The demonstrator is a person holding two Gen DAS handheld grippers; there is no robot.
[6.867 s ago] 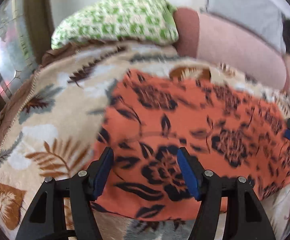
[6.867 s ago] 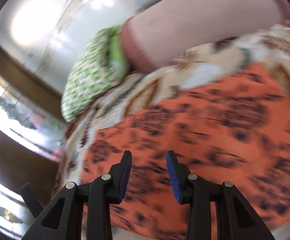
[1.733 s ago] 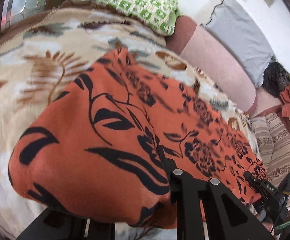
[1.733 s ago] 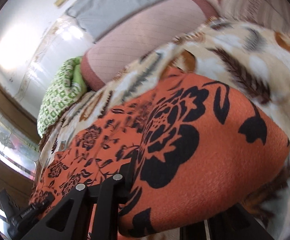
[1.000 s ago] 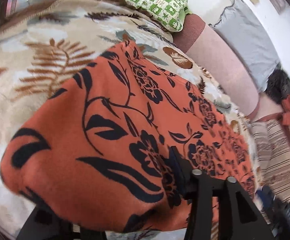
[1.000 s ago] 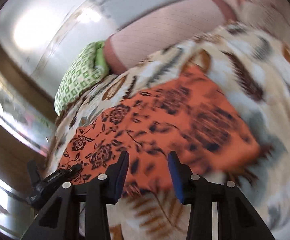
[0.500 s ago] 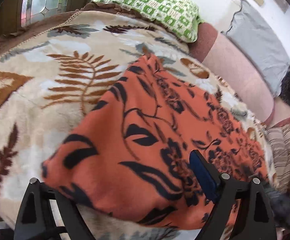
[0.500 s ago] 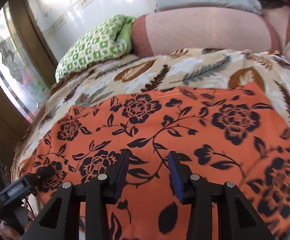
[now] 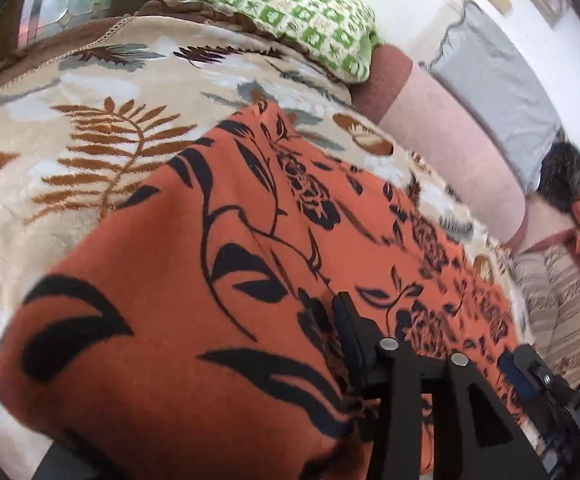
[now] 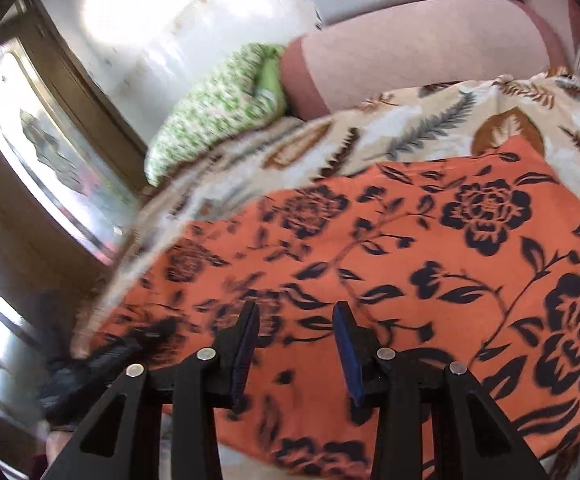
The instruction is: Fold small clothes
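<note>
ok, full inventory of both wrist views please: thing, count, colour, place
floral cloth: 1, orange with black flowers, spread on blanket
leaf-print blanket: 1, cream, brown and grey, under cloth
checked pillow: 1, green and white, far end
bolster: 1, pink with brown end, beside pillow
grey cushion: 1, against wall
striped fabric: 1, beige, right edge
left gripper: black, closing on bunched cloth corner
right gripper: black, blue pads, open above cloth
</note>
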